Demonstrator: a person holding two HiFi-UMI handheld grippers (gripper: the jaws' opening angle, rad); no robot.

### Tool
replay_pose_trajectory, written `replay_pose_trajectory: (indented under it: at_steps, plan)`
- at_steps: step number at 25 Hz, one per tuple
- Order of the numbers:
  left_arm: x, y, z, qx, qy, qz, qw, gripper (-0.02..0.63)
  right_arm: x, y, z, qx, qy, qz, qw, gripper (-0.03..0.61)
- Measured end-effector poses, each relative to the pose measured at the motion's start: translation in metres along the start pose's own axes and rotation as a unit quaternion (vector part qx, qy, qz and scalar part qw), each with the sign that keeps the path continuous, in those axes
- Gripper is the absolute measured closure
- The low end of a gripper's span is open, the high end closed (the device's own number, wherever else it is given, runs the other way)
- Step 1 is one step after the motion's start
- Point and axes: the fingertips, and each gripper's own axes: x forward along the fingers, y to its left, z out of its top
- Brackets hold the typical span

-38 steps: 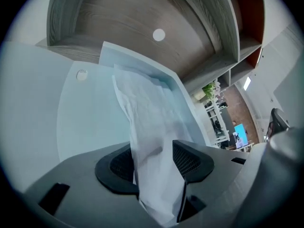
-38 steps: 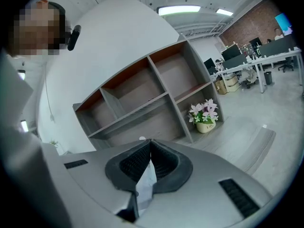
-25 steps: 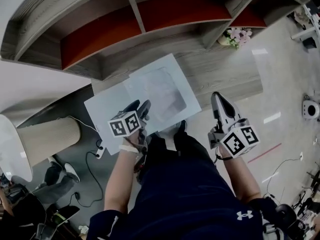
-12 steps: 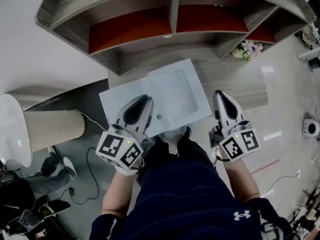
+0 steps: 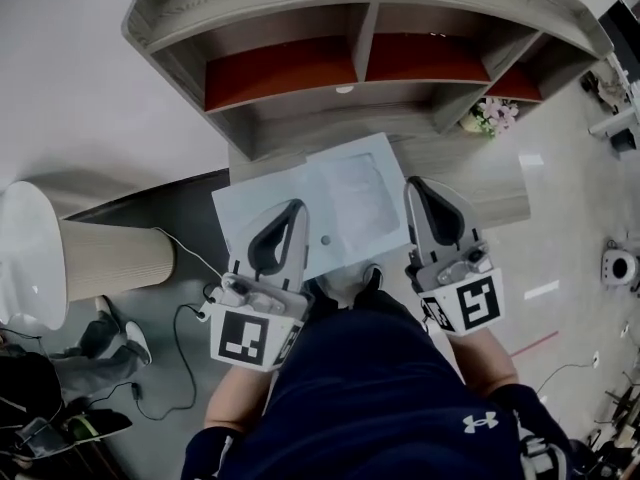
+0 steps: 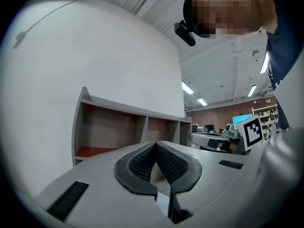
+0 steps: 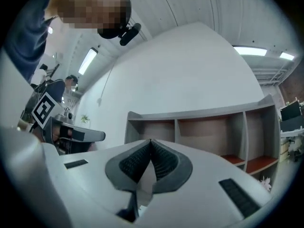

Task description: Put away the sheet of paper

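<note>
Heads up: your left gripper [image 5: 296, 208] has just snapped shut on nothing and the right gripper [image 5: 413, 184] is pinched empty too, while the sheet of paper [image 5: 345, 203] lies flat on the ledge [image 5: 455, 158] below them, long side crossways, left gripper looking nearer.

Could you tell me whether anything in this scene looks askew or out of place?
Yes. Two sheets of paper lie overlapped and crooked on the wooden ledge under the shelves, and the lower sheet sticks out past the ledge's front edge, over the dark floor. Nothing looks spilled or broken.
</note>
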Motion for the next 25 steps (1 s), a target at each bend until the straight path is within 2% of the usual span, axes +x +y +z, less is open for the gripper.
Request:
replay_pose_trajectory:
  at_steps: [10,18,25]
  plan:
    - [-0.003,0.010,0.007,0.000,-0.001,0.004,1.0000,0.598,0.010,0.004,0.022,-0.001,-0.024,0.005,1.000,0.566]
    - [0.006,0.010,0.024,0.025,-0.010,0.008,0.9996,0.598,0.013,-0.004,0.029,0.024,-0.035,0.006,0.999,0.566]
    - [0.008,0.018,0.025,0.023,-0.011,0.022,0.9994,0.598,0.014,-0.012,0.026,0.035,-0.029,0.001,0.999,0.566]
